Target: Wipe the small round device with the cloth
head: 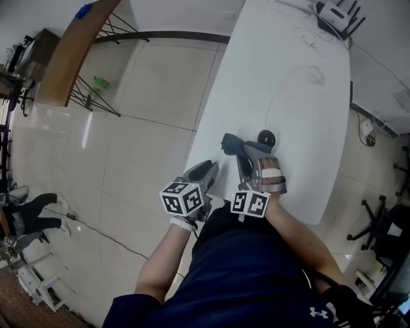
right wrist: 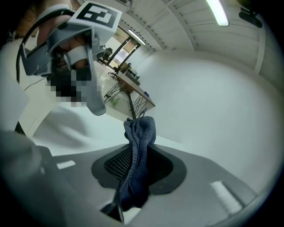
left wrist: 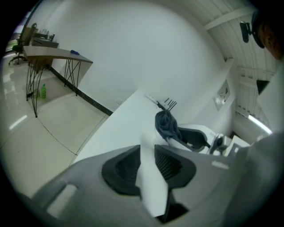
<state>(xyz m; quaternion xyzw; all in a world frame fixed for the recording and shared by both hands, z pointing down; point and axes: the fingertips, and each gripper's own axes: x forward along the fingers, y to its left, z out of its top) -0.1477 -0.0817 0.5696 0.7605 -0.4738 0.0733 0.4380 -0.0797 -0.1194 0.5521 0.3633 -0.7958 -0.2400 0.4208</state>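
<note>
the right gripper (right wrist: 137,153) clamps the dark blue fabric cloth (right wrist: 140,133), close to the small round black device (head: 266,137) by the near edge of the white table (head: 291,77). the left gripper (left wrist: 148,150) is narrow and empty. next, i think, the cloth must press onto the device.

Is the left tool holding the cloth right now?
No, the left tool is open with only the white table showing between its jaws; the cloth is pinched in the right tool.

White table (head: 256,70) with round device (head: 266,136), router (head: 337,14)
</note>
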